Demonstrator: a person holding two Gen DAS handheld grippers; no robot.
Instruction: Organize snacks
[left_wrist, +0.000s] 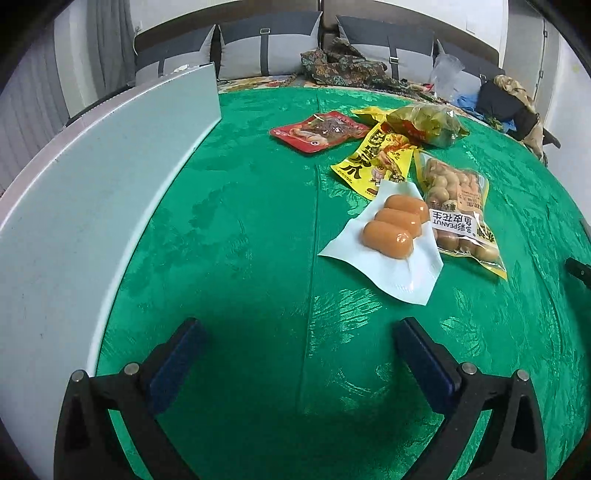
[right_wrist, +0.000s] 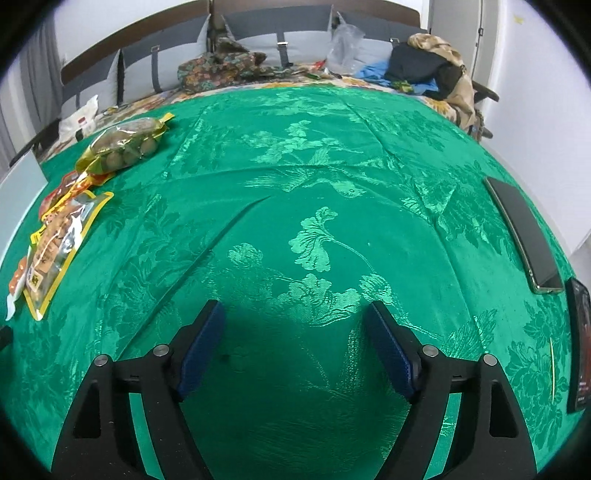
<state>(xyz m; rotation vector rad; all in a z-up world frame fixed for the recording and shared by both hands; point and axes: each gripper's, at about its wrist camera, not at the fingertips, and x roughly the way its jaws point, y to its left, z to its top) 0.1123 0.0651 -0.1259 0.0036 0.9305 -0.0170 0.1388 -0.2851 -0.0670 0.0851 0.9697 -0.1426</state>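
Observation:
Several snack packs lie in a loose heap on the green tablecloth (left_wrist: 240, 258). Nearest my left gripper (left_wrist: 299, 332) is a white pack of three sausages (left_wrist: 391, 230); beside it lies a clear peanut bag (left_wrist: 458, 206). Behind them are a yellow pack (left_wrist: 373, 158), a red pack (left_wrist: 321, 131) and a bag of greenish round snacks (left_wrist: 428, 123). My left gripper is open over bare cloth, short of the sausages. My right gripper (right_wrist: 295, 317) is open too, over bare cloth; the peanut bag (right_wrist: 55, 247) and the round-snack bag (right_wrist: 125, 147) lie far to its left.
A white box wall (left_wrist: 92, 206) stands along the left of the table. A dark phone (right_wrist: 524, 232) and another dark flat object (right_wrist: 581, 343) lie near the right edge. Behind the table is a sofa with grey cushions (left_wrist: 269, 44), clothes (right_wrist: 428, 62) and a plastic bag.

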